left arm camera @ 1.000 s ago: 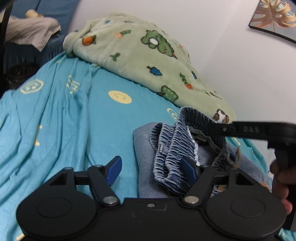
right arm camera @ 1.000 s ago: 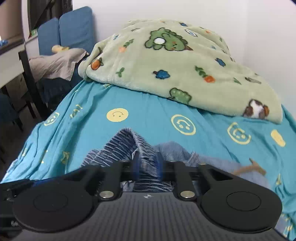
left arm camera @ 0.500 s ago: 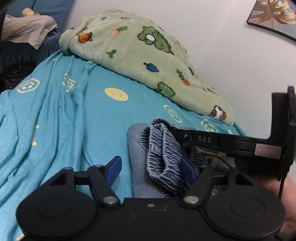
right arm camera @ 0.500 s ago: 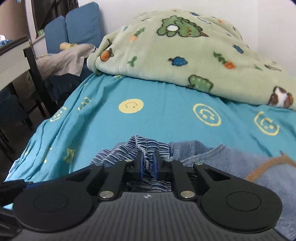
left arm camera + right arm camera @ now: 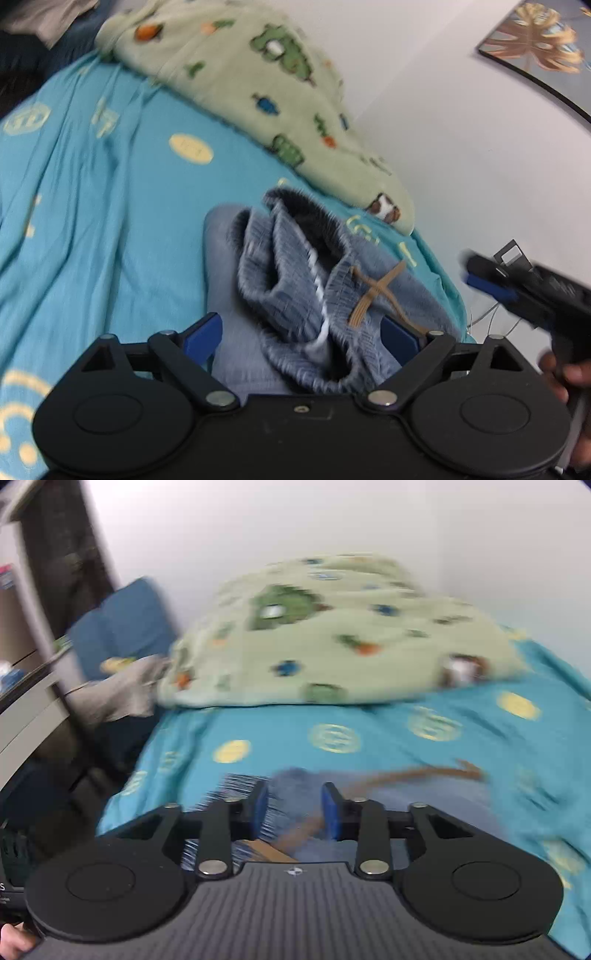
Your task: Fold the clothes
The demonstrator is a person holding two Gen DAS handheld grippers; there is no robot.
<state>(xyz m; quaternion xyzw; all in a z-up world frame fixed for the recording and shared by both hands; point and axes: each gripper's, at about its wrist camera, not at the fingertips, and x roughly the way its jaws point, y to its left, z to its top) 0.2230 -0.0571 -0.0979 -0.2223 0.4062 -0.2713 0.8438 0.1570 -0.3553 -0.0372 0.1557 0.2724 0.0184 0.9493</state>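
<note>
Closest to me, the left gripper (image 5: 301,334) stood wide open over the denim shorts (image 5: 295,295), bunched on the blue sheet (image 5: 92,221) near the bed's wall-side edge. The right gripper (image 5: 294,810) had its fingers apart, holding nothing. The shorts looked soft and floppy; the elastic waistband (image 5: 306,229) seemed the best hold. Beyond lay bare sheet, then the green blanket (image 5: 258,74).

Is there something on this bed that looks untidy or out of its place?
Yes. The blue shorts lie bunched on the teal sheet, waistband crumpled and gaping, with the brown drawstring crossed loosely on top. The green blanket is also heaped by the wall.
</note>
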